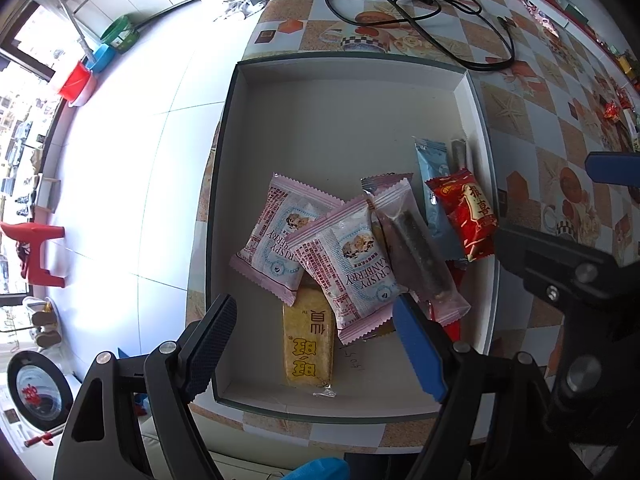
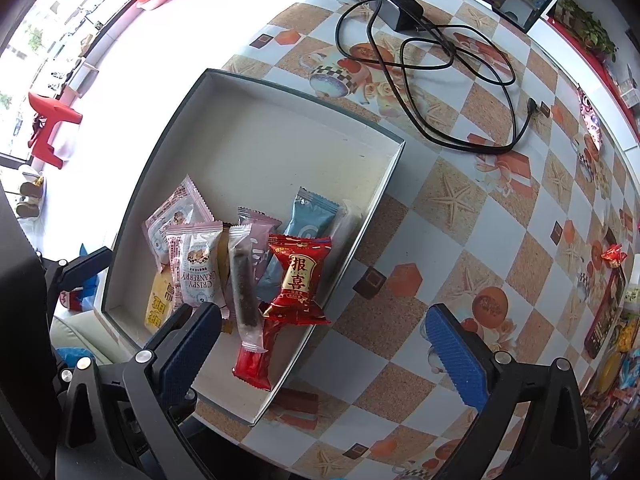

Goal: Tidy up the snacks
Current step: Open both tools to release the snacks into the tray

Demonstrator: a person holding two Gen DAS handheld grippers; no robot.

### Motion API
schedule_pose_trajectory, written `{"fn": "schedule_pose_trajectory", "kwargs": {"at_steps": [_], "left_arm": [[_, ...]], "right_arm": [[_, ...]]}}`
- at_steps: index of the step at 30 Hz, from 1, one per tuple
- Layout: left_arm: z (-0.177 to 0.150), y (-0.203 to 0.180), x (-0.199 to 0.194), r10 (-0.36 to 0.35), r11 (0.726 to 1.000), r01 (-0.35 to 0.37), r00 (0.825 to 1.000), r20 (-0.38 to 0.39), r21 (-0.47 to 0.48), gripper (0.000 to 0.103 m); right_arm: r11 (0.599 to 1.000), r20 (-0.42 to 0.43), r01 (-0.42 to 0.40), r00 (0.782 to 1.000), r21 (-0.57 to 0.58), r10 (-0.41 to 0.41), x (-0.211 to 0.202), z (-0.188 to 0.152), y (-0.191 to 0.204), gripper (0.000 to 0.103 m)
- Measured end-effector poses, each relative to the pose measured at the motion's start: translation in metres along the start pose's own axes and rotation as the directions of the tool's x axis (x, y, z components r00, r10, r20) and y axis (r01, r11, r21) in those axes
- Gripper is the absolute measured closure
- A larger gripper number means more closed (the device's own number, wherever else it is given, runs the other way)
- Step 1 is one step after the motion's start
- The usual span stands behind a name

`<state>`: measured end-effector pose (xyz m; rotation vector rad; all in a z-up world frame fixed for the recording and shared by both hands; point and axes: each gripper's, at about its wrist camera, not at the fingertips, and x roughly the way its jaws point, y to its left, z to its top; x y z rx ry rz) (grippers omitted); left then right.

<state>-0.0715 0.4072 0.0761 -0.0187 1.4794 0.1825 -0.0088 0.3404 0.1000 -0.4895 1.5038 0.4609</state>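
Both the left gripper (image 1: 316,348) and the right gripper (image 2: 320,346) had black angular frames, silver screws and blue ribbed pads (one looked darker).

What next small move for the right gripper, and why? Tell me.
Probably swing the right gripper, open and empty, right toward the red wrapped candy lying loose on the table. The box already holds the other snacks, with bare floor at its far end.
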Motion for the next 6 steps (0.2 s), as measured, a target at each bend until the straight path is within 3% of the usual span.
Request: {"fn": "schedule_pose_trajectory", "kwargs": {"at_steps": [6], "left_arm": [[0.0009, 0.004, -0.0096, -0.002, 1.0, 0.002, 0.998, 0.064, -0.004, 0.02]], "right_arm": [[1.0, -0.002, -0.002, 1.0, -0.003, 0.002, 0.0008, -0.0009, 0.0019, 0.0]]}}
